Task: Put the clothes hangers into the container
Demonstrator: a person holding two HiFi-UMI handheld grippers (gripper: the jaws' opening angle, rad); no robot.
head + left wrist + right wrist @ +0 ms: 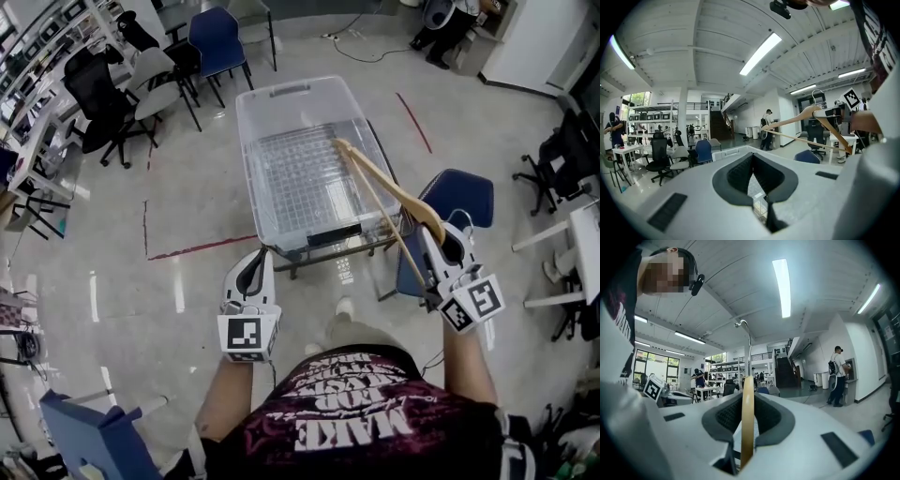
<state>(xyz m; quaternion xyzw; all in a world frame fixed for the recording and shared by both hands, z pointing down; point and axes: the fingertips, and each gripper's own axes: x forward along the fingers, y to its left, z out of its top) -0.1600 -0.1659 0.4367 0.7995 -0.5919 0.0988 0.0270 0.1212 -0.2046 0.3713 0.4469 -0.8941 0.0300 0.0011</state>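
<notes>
– Head view, starting far to the left of the left gripper [263, 253]: what's out there?

– Office chairs [141, 89], well apart from both grippers, and the picture's edge slices through the row. Down in the corner, behind the left gripper, there's a blue shape [80, 436], cropped, and I can't say what it is.

– And the left gripper itself?

– Jaws drawn together, tips meeting, nothing between them. The left gripper view agrees: only a sliver of gridded plastic shows through the gap behind the tips.

– That plastic is the container [291, 89]?

– Yes, a clear bin straight ahead of the grippers, sitting between the two of them. It's raised on a low frame [328, 258], most of which is hidden beneath it.

– Moving right.

– Here's the wooden hanger [398, 194], slanting from the right gripper [439, 232] out over the container's right half. Its far end hangs above the gridded floor. Whether it touches the bin, I can't tell from up here.

– How's the grip?

– Firm. The right gripper view shows the wood edge-on, pinched between the pads, with the metal hook [749, 352] rising straight up beyond them. In the head view I can't pick that hook out at all. The hand holding the gripper is tucked out of sight under the marker cube [473, 302].

– And past the right gripper?

– A blue chair [459, 192] just beyond it, partly covered by the hanger and the jaws. Further right, a white desk [586, 234] is cut off at the edge.
</notes>
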